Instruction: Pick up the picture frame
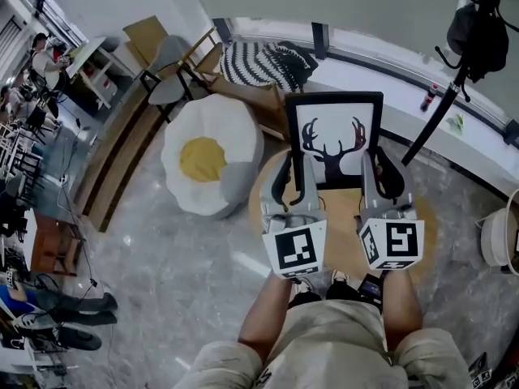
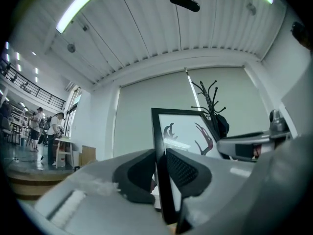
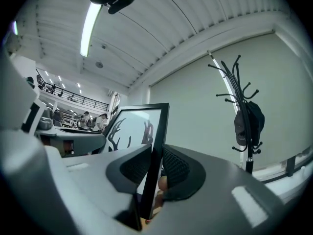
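The picture frame (image 1: 336, 140) is black, with a white picture of a deer's head and antlers. It hangs upright above a round wooden table (image 1: 423, 235). My left gripper (image 1: 292, 177) is shut on its left edge, and my right gripper (image 1: 377, 175) is shut on its right edge. In the left gripper view the frame (image 2: 178, 131) rises from between the dark pads of the left gripper (image 2: 161, 173). In the right gripper view the frame (image 3: 139, 126) stands edge-on, clamped in the right gripper (image 3: 155, 168). Both views look level at a pale wall and ceiling.
A white and yellow egg-shaped beanbag (image 1: 212, 164) lies left of the table. Behind it are a striped cushion (image 1: 268, 63) and a chair (image 1: 174, 75). A black coat rack (image 1: 462, 63) stands at the back right, a white bin (image 1: 499, 237) at the right edge. The person's knees are below.
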A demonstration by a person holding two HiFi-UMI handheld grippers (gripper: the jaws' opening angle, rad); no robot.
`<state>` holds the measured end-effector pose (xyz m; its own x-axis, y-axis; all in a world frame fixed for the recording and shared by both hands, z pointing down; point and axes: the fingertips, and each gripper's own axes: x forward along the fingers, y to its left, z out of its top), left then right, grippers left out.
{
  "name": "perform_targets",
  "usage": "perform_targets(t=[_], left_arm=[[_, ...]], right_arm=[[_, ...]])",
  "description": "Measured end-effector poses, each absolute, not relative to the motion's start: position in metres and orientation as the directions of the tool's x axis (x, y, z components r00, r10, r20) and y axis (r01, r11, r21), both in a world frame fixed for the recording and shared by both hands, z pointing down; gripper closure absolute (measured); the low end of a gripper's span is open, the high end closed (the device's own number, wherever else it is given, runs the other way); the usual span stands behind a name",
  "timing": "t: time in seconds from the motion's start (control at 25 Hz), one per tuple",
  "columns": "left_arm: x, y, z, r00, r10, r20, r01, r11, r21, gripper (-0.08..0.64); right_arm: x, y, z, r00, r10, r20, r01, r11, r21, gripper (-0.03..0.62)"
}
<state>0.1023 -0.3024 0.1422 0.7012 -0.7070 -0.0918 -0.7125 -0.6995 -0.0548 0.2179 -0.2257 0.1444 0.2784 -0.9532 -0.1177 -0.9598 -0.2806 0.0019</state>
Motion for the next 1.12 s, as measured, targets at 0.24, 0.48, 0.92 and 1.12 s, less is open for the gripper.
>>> perform_targets(t=[0.24, 0.48, 0.92, 1.12], left_arm=[[0.086, -0.285, 0.088, 0.706, -0.672, -0.224, -0.7, -0.709, -0.081, 0.48], [0.072, -0.266, 0.05, 0.699, -0.635, -0.329, -0.701, -0.699, -0.14, 0.48], [0.065, -0.256, 0.032, 0.686, -0.598, -0.415, -0.703, -0.692, -0.164, 0.477], [0.065, -0.255, 0.032, 0.692, -0.591, -0.414, -0.693, -0.703, -0.156, 0.477]], right_arm=[[0.201, -0.209, 0.09, 0.267, -0.933, -0.241, -0.957, -0.285, 0.043, 0.517], [0.188, -0.192, 0.05, 0.249, -0.903, -0.349, -0.951, -0.296, 0.088, 0.517], [0.179, -0.181, 0.029, 0.247, -0.871, -0.424, -0.932, -0.333, 0.14, 0.517], [0.179, -0.18, 0.028, 0.261, -0.869, -0.42, -0.928, -0.346, 0.137, 0.517]])
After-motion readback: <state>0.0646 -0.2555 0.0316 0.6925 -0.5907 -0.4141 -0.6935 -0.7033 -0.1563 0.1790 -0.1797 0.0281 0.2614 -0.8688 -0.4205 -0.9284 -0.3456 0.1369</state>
